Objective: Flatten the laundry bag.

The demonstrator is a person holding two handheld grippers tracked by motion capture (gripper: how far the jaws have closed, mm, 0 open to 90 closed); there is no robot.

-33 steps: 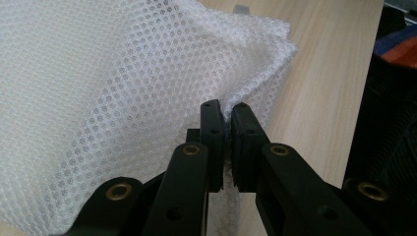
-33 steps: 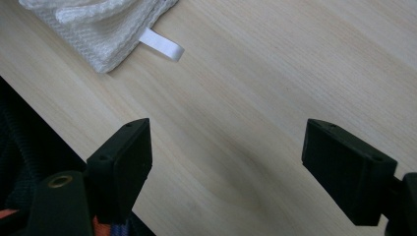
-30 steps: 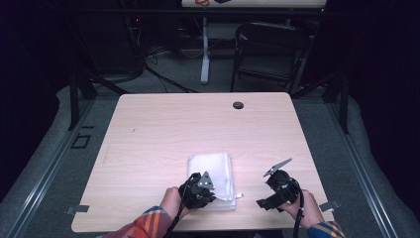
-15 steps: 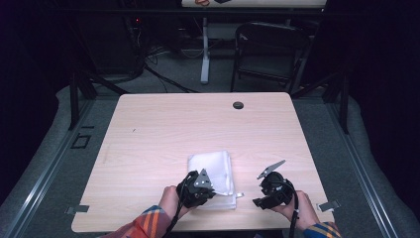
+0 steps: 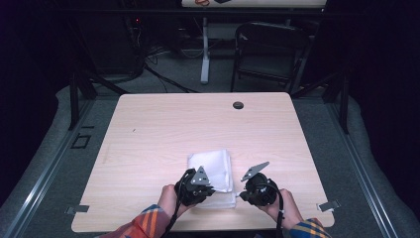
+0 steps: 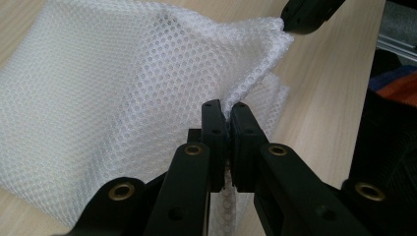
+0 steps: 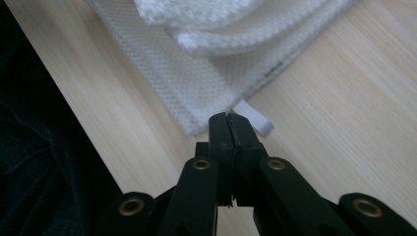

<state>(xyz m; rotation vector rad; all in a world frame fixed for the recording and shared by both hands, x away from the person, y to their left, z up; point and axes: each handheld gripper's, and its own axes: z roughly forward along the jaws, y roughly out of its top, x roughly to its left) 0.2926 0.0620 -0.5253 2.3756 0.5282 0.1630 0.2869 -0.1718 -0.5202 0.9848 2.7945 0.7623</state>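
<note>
- Mesh cloth (image 5: 210, 171) lay folded near the near edge of the surface (image 5: 148, 134), between both hands.
- Left tool (image 6: 224, 110) pinched a cloth edge and lifted it.
- Right tool (image 7: 229, 120), jaws just closing, met at the cloth's corner by a small tab (image 7: 255, 118); whether it gripped fabric was unclear.
- Spreading or refolding remained.

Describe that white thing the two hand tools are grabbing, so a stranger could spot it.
On the pale wooden table, look at the near edge between the two black grippers. The folded white mesh cloth lies there, the one soft, honeycomb-textured thing.
</note>
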